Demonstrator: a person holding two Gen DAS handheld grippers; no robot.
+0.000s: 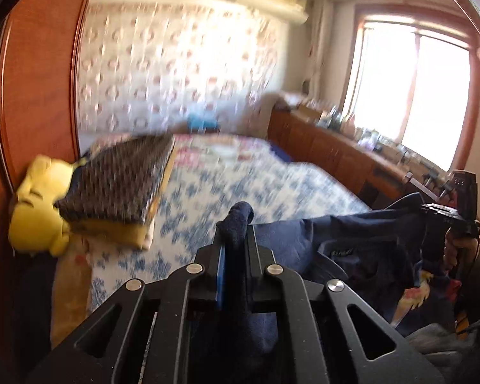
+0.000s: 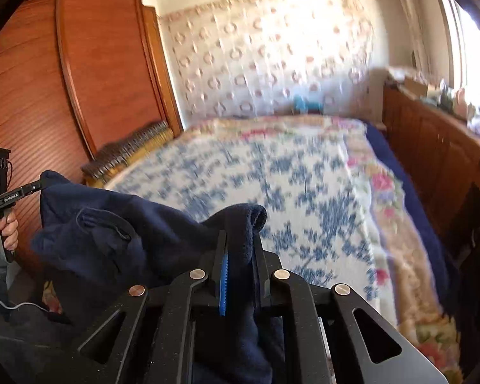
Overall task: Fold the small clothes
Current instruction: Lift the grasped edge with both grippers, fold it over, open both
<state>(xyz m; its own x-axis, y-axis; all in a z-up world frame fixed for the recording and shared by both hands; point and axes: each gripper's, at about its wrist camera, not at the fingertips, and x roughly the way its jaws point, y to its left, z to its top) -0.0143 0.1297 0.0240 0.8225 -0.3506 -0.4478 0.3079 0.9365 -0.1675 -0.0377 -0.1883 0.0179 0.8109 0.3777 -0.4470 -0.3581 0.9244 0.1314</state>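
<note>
Both tools have a bit of the dark blue garment (image 1: pixel 352 243) in their jaws. The left gripper (image 1: pixel 236 224) is clamped on one corner, at the lower middle of its frame. The right gripper (image 2: pixel 241 233) is clamped on another. The cloth hangs between them, above the bed (image 2: pixel 304 176). This looks like the lift-and-spread step. Next, I think, it must be laid flat on the bed.

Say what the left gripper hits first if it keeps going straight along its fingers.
Probably the bed's blue-floral bedspread. The left gripper, shut on the navy garment, points slightly downward over it; depth is unclear in the blur.
</note>
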